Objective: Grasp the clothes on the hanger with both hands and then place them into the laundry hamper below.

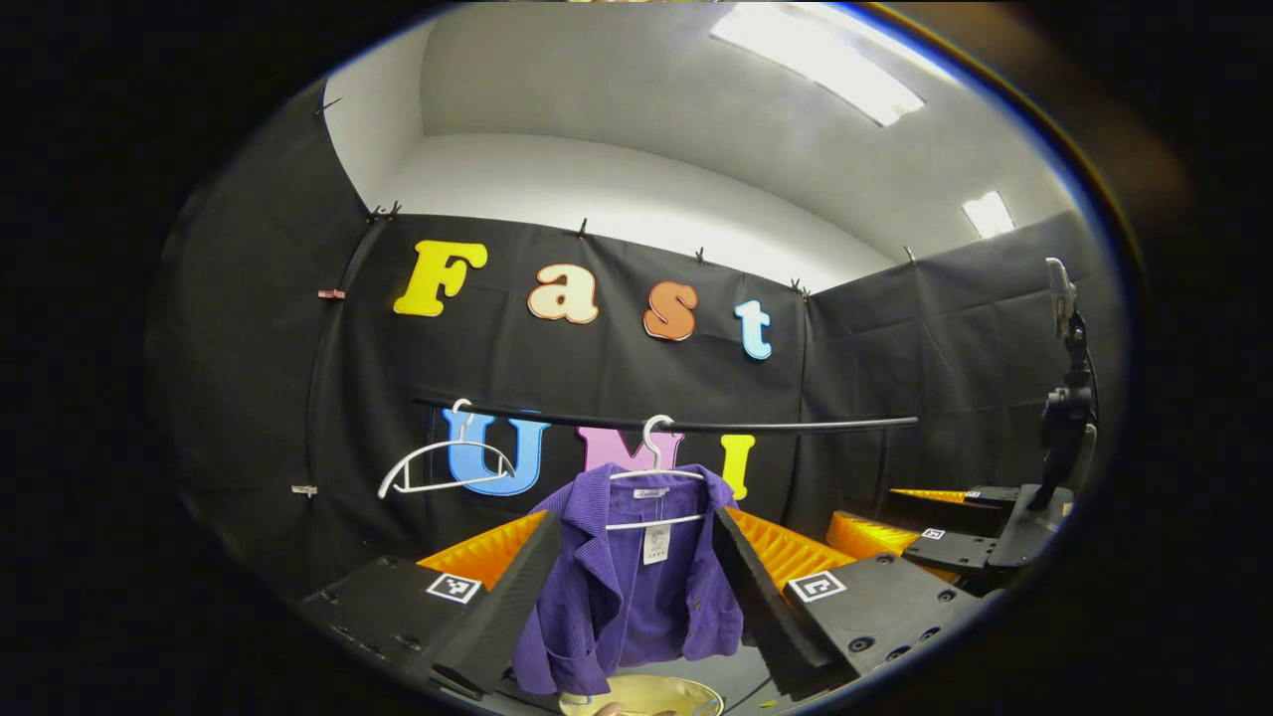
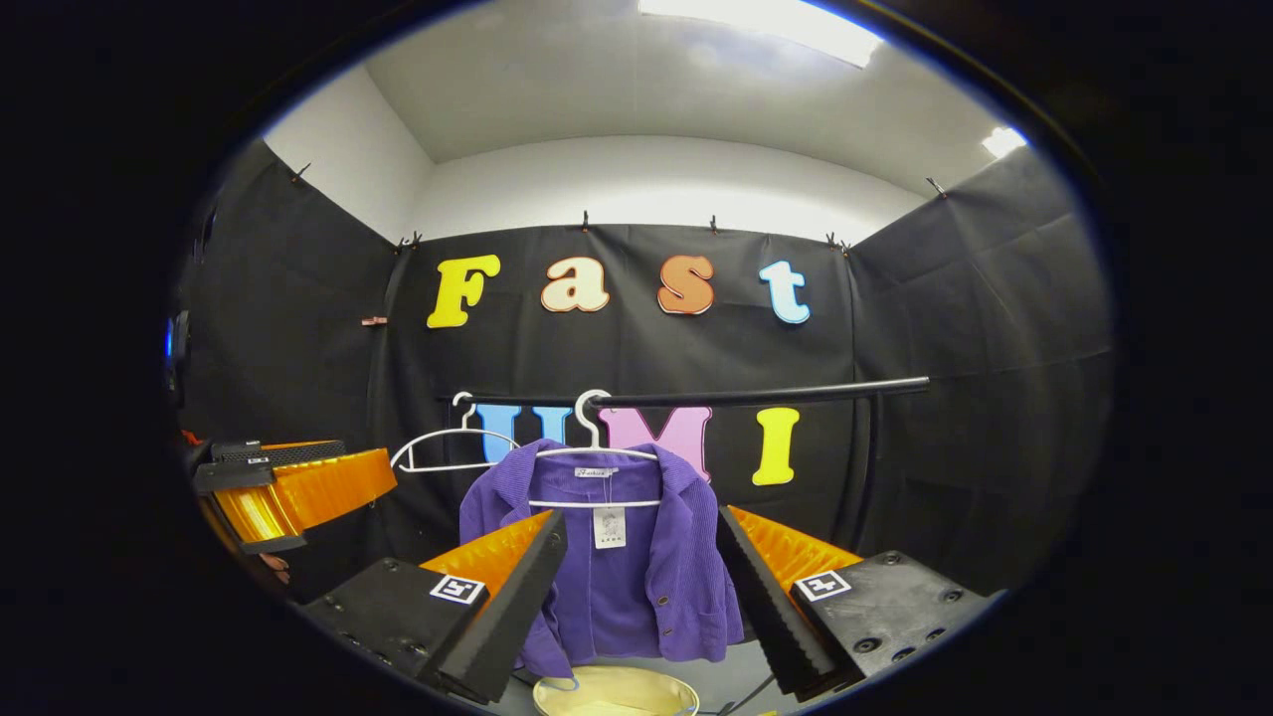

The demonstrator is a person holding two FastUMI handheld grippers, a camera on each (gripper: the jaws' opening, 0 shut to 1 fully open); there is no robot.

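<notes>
Both grippers are held back from the purple jacket [image 1: 632, 587], and neither touches it yet. The left gripper [image 1: 636, 597] has its fingers spread wide, framing the garment between them; the right gripper [image 2: 641, 607] is likewise wide apart, with the jacket seen through the gap. In the right gripper view the left gripper shows off to the side, well away from the cloth.

The jacket hangs on a white hanger [image 1: 656, 477] hooked over a dark rail [image 1: 696, 425], directly above the laundry hamper [image 1: 641, 694], of which only a pale rounded rim shows at the bottom edge. A second, bare white hanger [image 1: 443, 467] hangs on the same rail just beside it.

The step in hand appears to be the approach. To do it well, each gripper should go to its own shoulder of the jacket, near where the hanger's arms end, and bite a good fold of cloth rather than a single thin edge. Lifting the shoulders up and off the hanger tips, one slightly ahead of the other, should free it without dragging the hook along the rail (the neighbouring hanger could be knocked if it slides).

The fabric looks like fine-ribbed corduroy, soft and fairly thick, with a collar, buttons and a paper tag [image 1: 655, 543] hanging at the neck. The hanger is thin, smooth and probably slippery; the rail is a glossy round bar.
</notes>
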